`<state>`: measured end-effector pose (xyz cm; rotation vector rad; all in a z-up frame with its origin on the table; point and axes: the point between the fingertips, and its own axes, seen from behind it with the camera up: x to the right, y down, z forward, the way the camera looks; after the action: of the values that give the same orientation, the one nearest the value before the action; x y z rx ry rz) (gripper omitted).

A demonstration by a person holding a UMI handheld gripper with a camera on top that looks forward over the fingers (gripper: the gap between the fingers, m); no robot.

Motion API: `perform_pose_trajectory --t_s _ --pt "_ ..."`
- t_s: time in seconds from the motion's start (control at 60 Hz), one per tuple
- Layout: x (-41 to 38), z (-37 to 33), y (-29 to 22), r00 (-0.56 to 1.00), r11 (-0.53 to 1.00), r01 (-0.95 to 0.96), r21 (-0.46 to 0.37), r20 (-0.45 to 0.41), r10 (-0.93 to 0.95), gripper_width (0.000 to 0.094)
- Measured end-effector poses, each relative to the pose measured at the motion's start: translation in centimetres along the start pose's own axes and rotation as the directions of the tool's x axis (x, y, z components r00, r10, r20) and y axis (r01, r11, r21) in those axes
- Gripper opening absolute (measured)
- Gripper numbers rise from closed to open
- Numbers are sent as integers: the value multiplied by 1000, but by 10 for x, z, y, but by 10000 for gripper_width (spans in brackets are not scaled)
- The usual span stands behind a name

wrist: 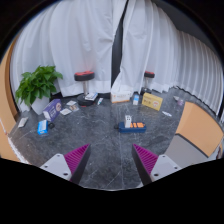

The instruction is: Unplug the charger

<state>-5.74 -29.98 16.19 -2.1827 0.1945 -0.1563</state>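
My gripper (111,160) is open and empty, its two magenta pads (76,160) wide apart above a dark grey marbled table (105,140). Beyond the fingers, near the middle of the table, lies a small white and blue object with an orange part (129,124), possibly a charger or power strip; it is too small to tell. No cable or plug is plain to see.
A potted green plant (38,83) stands at the far left. Small boxes and items (52,108) lie near it, and a yellow box (152,101) at the far right. Two stools (85,78) stand by white curtains. A wooden chair (197,130) is at the right.
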Motion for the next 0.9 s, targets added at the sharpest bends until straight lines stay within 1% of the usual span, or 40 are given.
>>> perform_pose_trajectory --t_s 0.083,0.183,0.233,0.3,0.4,0.45,0.483,0.517,0.533,0.583,0.617,0.7,0.8,0.9 --pt "18 59 4 999 1000 -22 13 -24 22 851" --pt "42 128 -11 998 997 -2 73 -62 7 851" --pt "52 162 -14 997 997 12 81 -78 -6 854" --pt "62 201 -19 996 997 24 80 -84 -18 851" --pt "73 244 -35 996 993 26 113 -85 -17 848" --pt "77 263 -41 997 992 23 123 -80 -13 824" --pt "79 275 -43 997 992 20 122 -76 -11 776" --pt "79 285 -41 998 994 19 109 -67 -12 703" --pt "80 290 -40 998 995 17 102 -63 -10 654" --pt "84 300 -38 998 995 10 95 -68 -3 461" --pt "87 304 -37 997 995 10 97 -80 -2 373" --pt "91 310 -37 997 994 9 109 -76 0 224" --pt "87 312 -37 999 994 -22 105 -38 26 126" --pt "88 310 -40 998 996 -39 85 -35 42 79"
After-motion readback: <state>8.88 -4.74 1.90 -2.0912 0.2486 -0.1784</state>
